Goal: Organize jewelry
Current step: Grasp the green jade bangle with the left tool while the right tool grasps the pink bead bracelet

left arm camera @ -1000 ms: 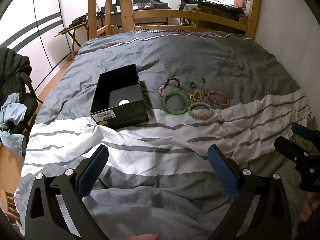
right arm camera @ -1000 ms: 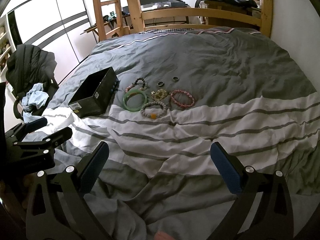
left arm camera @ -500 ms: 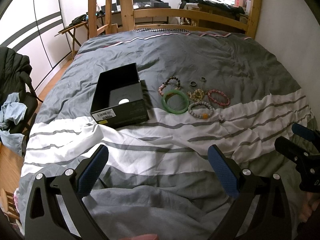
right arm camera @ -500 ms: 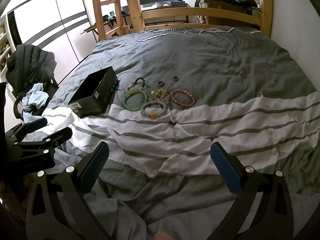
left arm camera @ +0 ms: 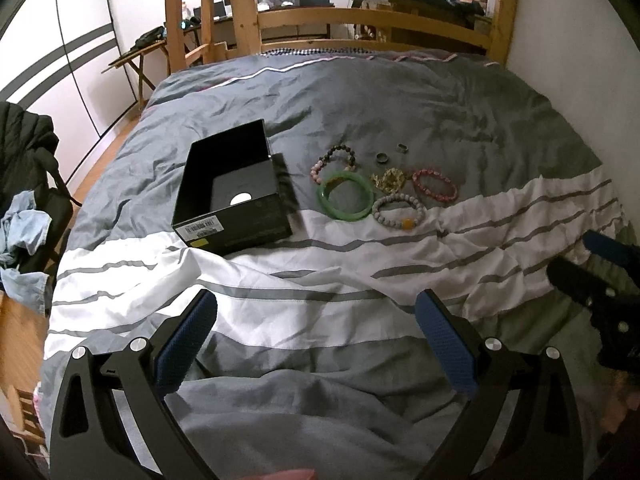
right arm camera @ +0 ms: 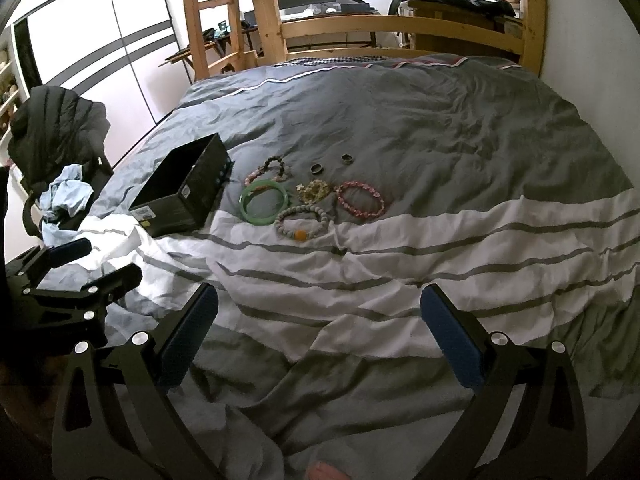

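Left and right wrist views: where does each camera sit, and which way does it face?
Left wrist: behind the open left gripper, facing up the bed; right gripper at right edge.
Right wrist: behind the open right gripper, same heading; left gripper at left edge.
Shared: black box, green bangle, bracelets, two rings.

one open black box point(left arm camera: 236, 196), one green bangle point(left arm camera: 345, 196), three beaded bracelets: dark-and-pink point(left arm camera: 334, 160), grey with an orange bead point(left arm camera: 399, 211), pink point(left arm camera: 434, 185), two rings point(left arm camera: 382, 158) point(left arm camera: 401, 147), one gold piece point(left arm camera: 389, 180)
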{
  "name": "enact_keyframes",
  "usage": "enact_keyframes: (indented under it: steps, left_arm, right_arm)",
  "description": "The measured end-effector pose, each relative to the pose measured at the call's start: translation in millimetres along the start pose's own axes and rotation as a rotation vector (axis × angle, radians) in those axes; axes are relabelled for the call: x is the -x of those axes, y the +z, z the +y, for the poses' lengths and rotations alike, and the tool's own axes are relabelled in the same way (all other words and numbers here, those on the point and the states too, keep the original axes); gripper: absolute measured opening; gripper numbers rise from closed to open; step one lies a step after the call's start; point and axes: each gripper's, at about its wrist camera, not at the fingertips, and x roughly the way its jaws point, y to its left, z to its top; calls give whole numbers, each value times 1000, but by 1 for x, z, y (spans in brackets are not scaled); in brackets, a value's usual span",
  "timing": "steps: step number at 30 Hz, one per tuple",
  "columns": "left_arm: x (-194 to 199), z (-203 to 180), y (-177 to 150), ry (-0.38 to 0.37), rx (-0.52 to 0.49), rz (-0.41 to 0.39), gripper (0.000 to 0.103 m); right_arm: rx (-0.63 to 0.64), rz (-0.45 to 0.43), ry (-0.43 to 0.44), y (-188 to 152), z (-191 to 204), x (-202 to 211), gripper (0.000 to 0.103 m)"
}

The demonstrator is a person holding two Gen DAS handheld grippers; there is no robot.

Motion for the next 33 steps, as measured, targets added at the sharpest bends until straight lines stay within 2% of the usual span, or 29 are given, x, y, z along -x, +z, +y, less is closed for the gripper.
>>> enact_keyframes:
  steps: [6, 10, 15, 20, 27, 33]
  left_arm:
    - [-9, -7, 20, -39, 9, 43, 98]
    - [-24, -21, 35, -22, -9, 63, 98]
    - [-42, -38, 43, -14, -57, 96, 98]
    - [-58, -45, 57, -37, -64, 113, 98]
    - [-94, -63, 85, -45, -71, 147, 97]
    - [-139, -74, 104, -21, -82, 212, 97]
  right_arm:
    - [48, -9, -35, 18, -7, -8, 100]
    - [47, -10, -40, 27, -15, -17, 100]
    - [74, 17, -39, 30, -20, -37, 100]
    - [96, 47, -33, 37, -25, -56, 100]
    - [210, 66, -78, 59, -22, -82, 100]
    - [281, 93, -72, 71, -28, -119, 100]
